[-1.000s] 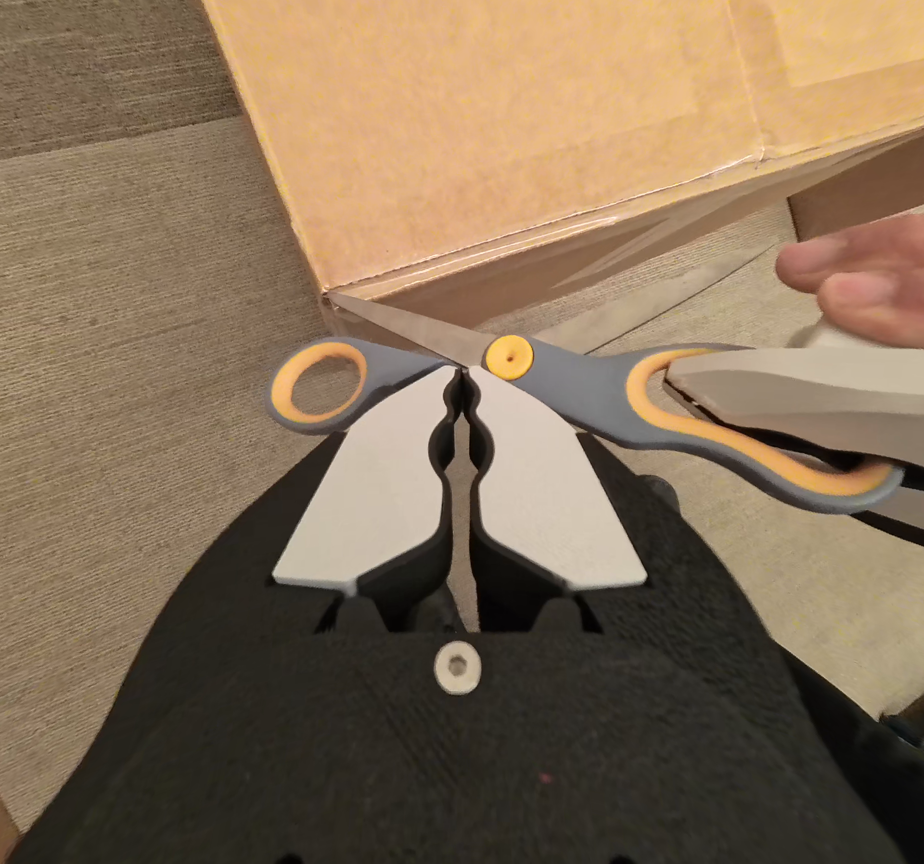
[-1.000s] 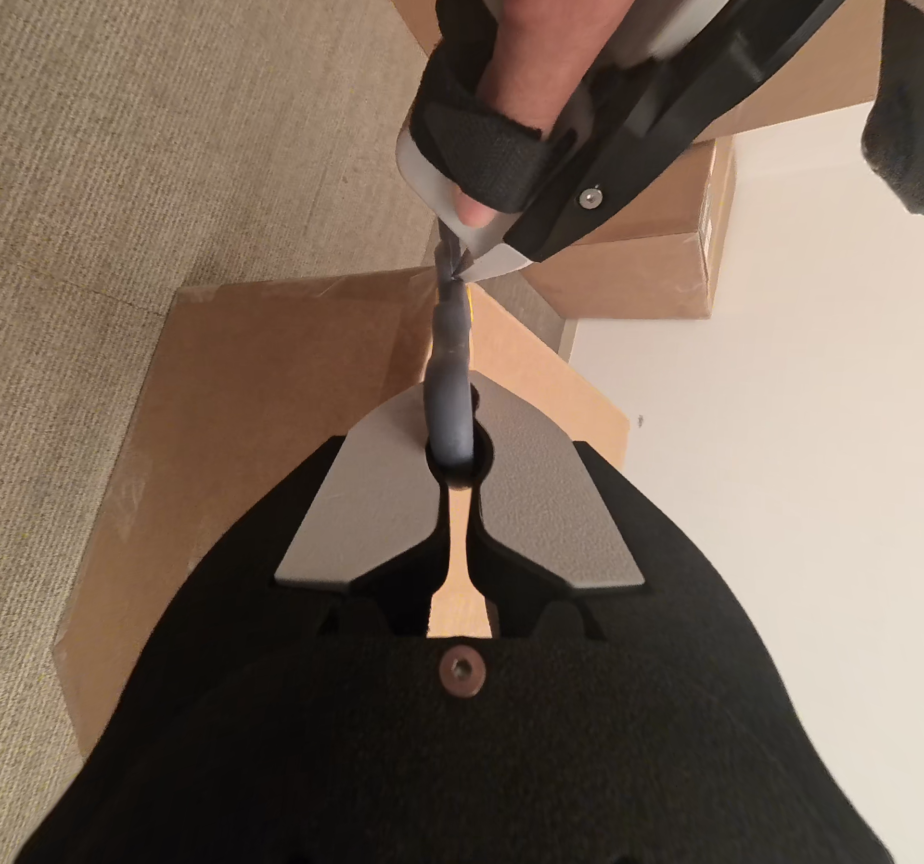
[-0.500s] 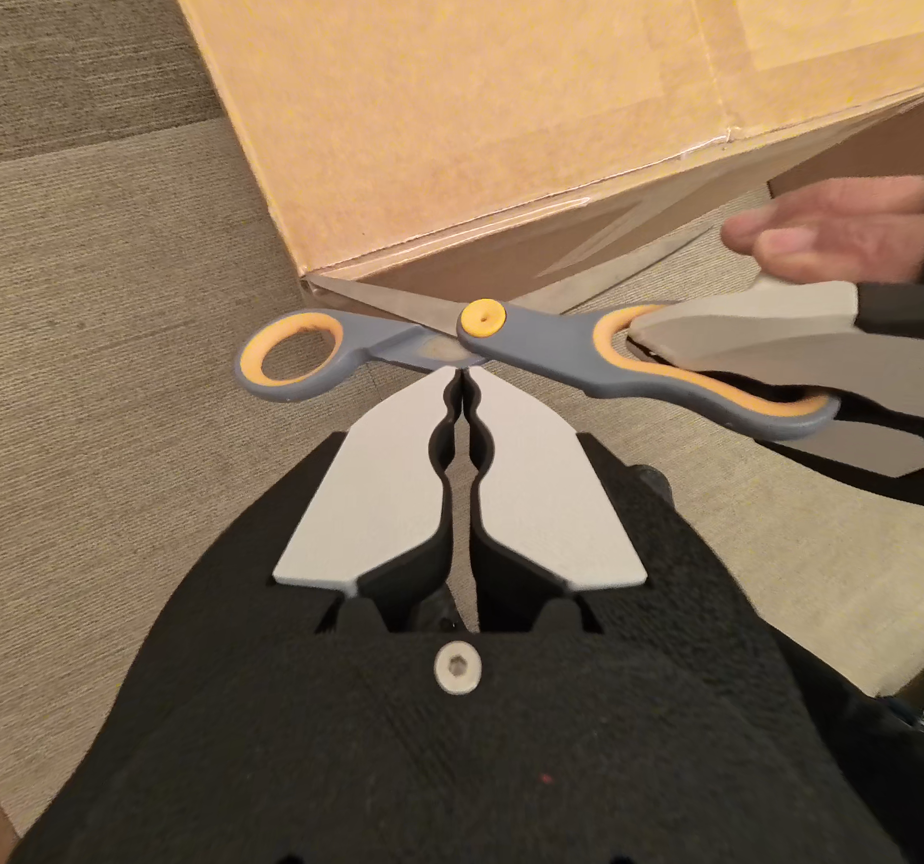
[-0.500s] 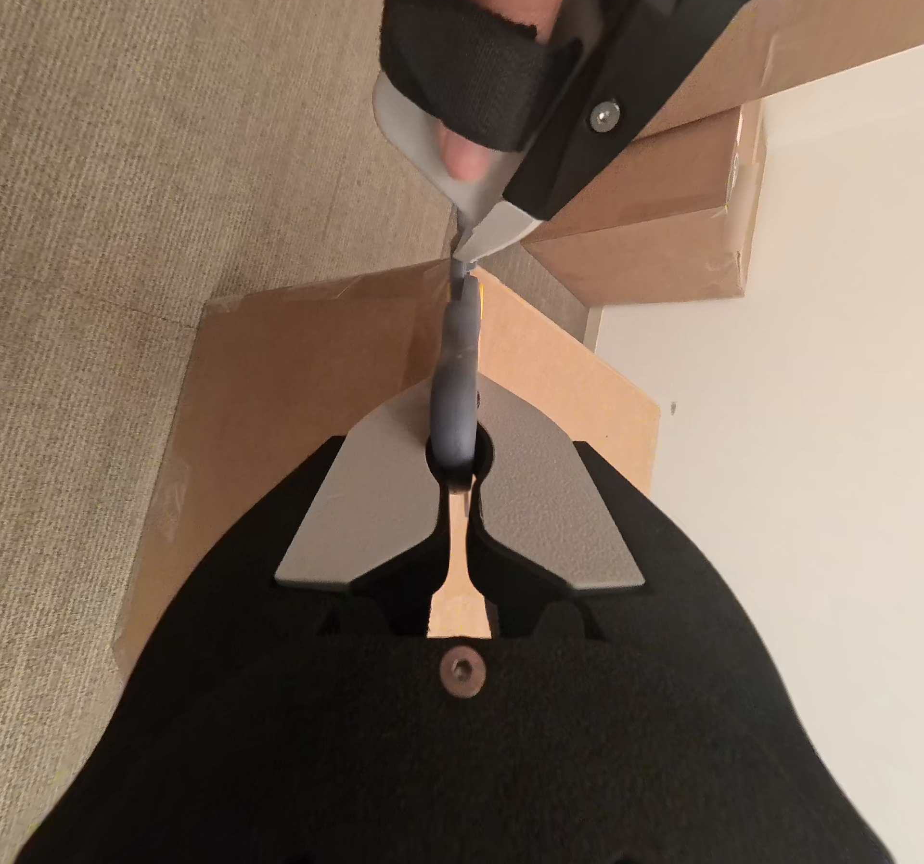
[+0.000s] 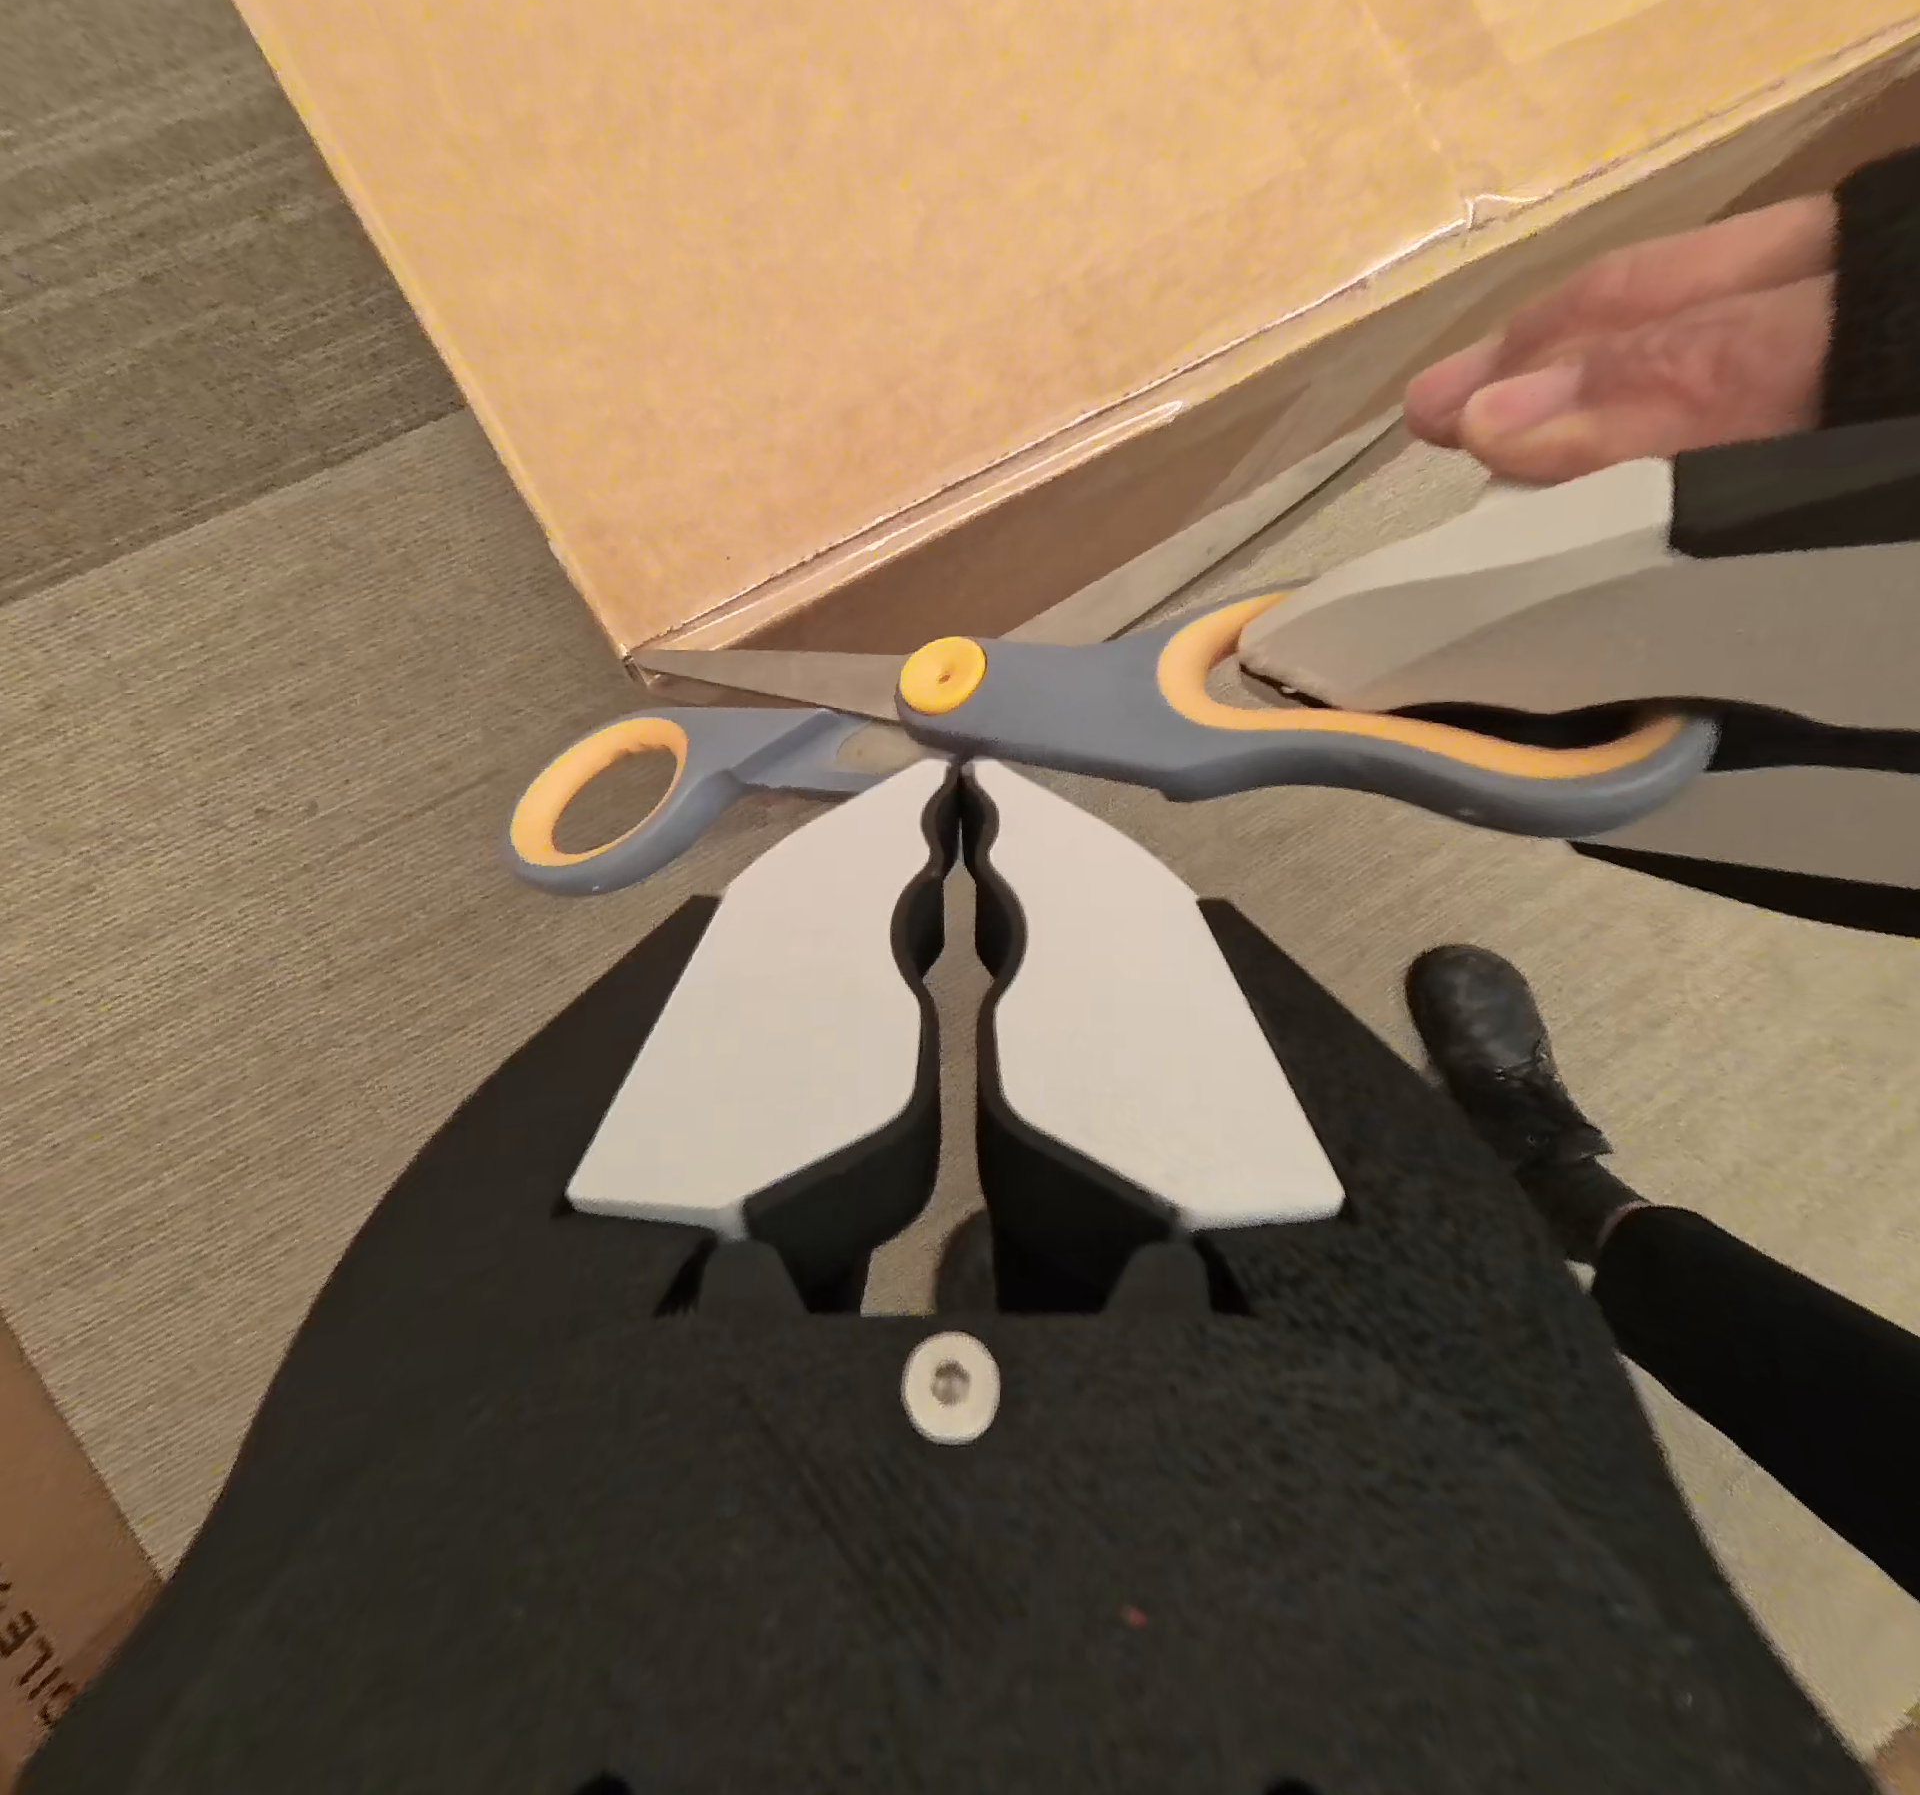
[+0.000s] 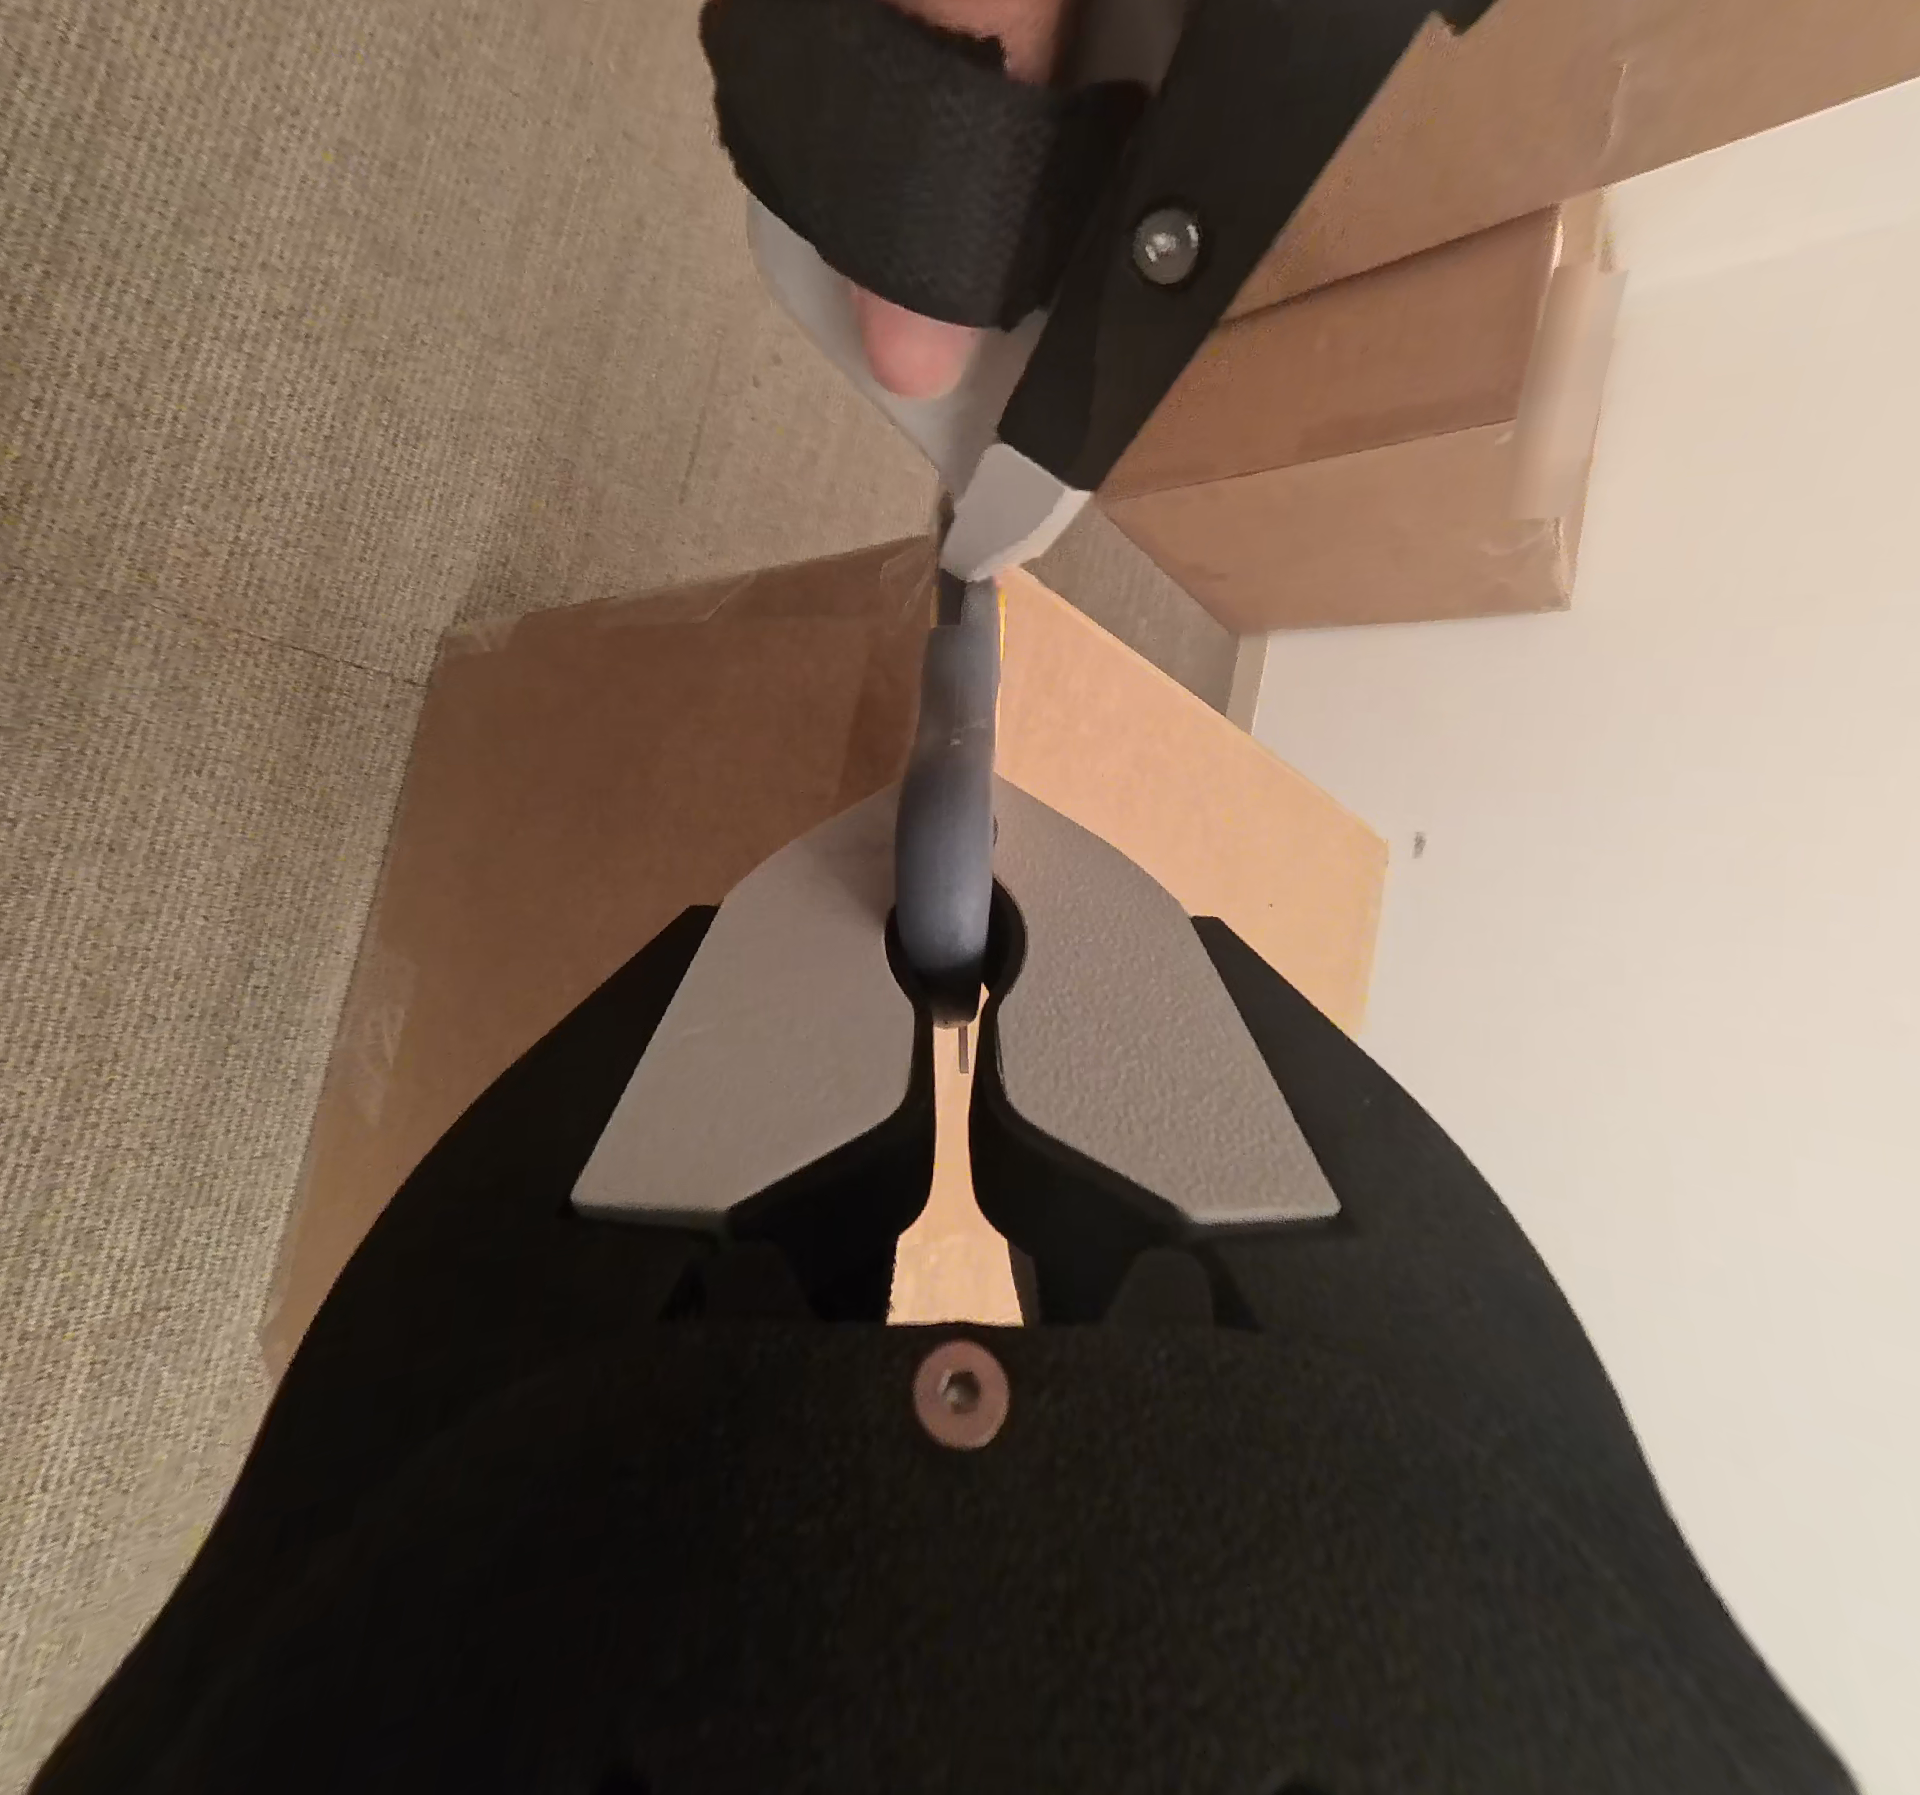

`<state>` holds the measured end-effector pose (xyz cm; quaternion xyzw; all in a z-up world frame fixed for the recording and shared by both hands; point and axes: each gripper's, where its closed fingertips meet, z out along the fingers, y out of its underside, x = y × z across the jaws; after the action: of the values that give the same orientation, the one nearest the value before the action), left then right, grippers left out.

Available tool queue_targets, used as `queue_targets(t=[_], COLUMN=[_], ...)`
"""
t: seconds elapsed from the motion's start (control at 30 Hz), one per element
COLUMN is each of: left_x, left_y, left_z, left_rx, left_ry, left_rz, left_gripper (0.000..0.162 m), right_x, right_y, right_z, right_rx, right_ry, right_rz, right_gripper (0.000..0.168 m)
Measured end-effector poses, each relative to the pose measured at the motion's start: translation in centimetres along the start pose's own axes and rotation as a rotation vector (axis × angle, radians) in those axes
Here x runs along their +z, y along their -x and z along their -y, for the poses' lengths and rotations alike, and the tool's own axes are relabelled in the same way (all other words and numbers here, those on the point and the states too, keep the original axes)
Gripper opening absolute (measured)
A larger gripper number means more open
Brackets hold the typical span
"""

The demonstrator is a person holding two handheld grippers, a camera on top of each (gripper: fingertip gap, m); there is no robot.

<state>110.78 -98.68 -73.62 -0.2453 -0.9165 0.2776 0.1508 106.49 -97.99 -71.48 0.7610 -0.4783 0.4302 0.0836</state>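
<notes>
Scissors lay crosswise at the box corner — right gripper clamped their big handle, left gripper pinched closed, touching them.

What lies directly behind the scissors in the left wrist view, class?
Behind the scissors stands a large cardboard box on beige carpet; one blade tip meets its bottom corner. The right gripper covers the far handle loop and the carpet behind it.

one pair of scissors, three cardboard boxes, two grippers
</notes>
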Motion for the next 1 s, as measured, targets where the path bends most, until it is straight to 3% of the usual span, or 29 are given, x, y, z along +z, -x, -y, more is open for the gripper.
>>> queue_targets(t=[0.27,0.47,0.57,0.77,1.0], left_x=[-0.1,-0.2,-0.2,0.4,1.0], left_y=[0.2,-0.1,0.3,0.9,0.7], left_z=[0.1,0.2,-0.1,-0.1,-0.1], left_rx=[0.046,0.059,0.107,0.181,0.232], left_ry=[-0.021,-0.039,-0.031,-0.033,-0.021], left_rz=[-0.008,-0.053,-0.03,0.002,-0.02], left_gripper=[0.0,0.023,0.022,0.007,0.012], right_x=[-0.2,-0.3,-0.3,-0.4,-0.4], right_y=[-0.2,-0.2,-0.2,-0.2,-0.3], right_z=[0.0,-0.1,0.0,0.0,0.1], right_rx=[0.0,0.003,0.004,0.01,0.03], right_ry=[-0.002,-0.004,-0.004,-0.005,-0.01], right_rz=[0.006,0.011,0.012,0.014,0.025], right_gripper=[0.0,0.0,0.0,0.0,0.0])
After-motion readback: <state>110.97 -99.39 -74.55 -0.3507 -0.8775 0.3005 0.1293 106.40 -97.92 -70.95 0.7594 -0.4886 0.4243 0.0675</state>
